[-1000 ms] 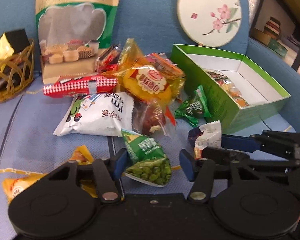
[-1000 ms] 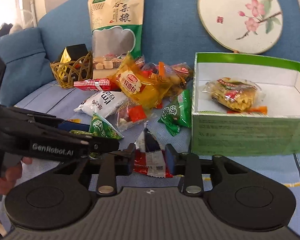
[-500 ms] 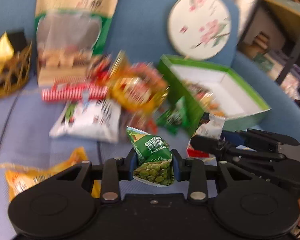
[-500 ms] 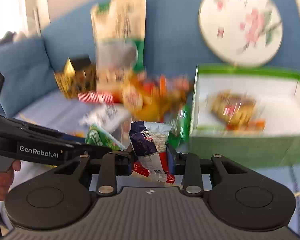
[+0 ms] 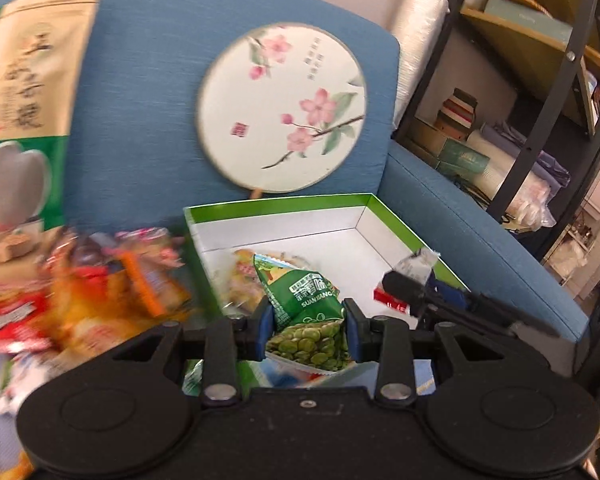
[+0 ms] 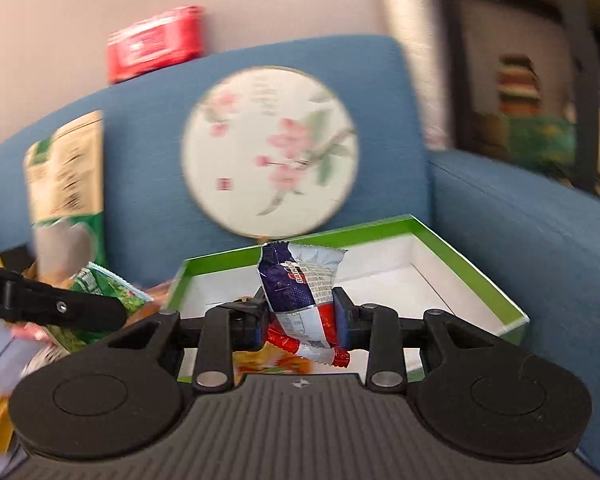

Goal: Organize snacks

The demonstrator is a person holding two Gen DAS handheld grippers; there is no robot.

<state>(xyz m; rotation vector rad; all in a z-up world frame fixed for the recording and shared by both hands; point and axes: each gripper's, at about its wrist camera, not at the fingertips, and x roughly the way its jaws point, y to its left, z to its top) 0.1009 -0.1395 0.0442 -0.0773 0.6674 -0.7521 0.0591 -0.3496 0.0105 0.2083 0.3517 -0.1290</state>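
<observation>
Blue sofa cushions carry a shallow green cardboard box (image 5: 284, 207) with a white inside. It lies straight ahead of and below both tools. The left gripper (image 5: 306, 330) pinches a green pea packet (image 5: 306, 308), jaws easing slightly apart; the right gripper (image 6: 300, 320), nearer the box's middle, clamps a purple-white-red wrapped snack (image 6: 300, 284).

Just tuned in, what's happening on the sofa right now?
A person is sorting snacks with two handheld grippers. The left gripper is clamped on a green pea packet, and the right gripper on a blue, white and red snack packet. Both packets are held up at the open green box on the blue sofa, which already holds one packet. A pile of snacks waits beside the box.
</observation>
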